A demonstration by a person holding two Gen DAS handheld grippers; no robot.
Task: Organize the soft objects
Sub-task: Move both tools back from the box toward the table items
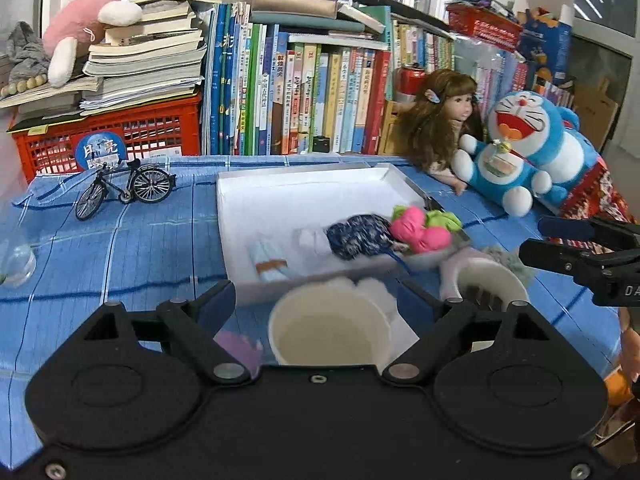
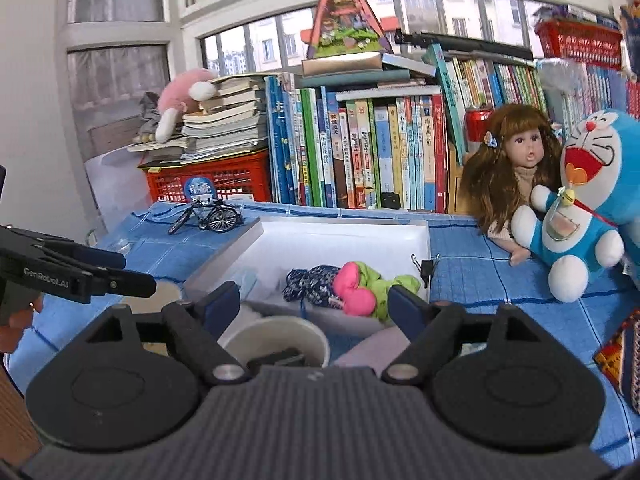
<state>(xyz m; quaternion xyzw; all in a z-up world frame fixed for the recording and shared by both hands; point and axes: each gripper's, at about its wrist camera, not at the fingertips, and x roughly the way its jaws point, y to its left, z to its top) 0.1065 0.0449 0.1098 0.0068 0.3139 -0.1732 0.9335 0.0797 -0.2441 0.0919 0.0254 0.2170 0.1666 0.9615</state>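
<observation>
Both claws hang released over the cups, soft things already in the white tray.

The left claw stands spread with nothing gripped above an empty paper cup; the right claw is likewise released over a second cup with something dark inside. The soft pieces, a dark floral pouch and a pink-and-green plush, lie together at the near right end of the white tray, apparently gathered there to keep them in one place. The desk wears a blue checked cloth, with a model bicycle, a doll and a blue cat plush before crowded books by a window.
</observation>
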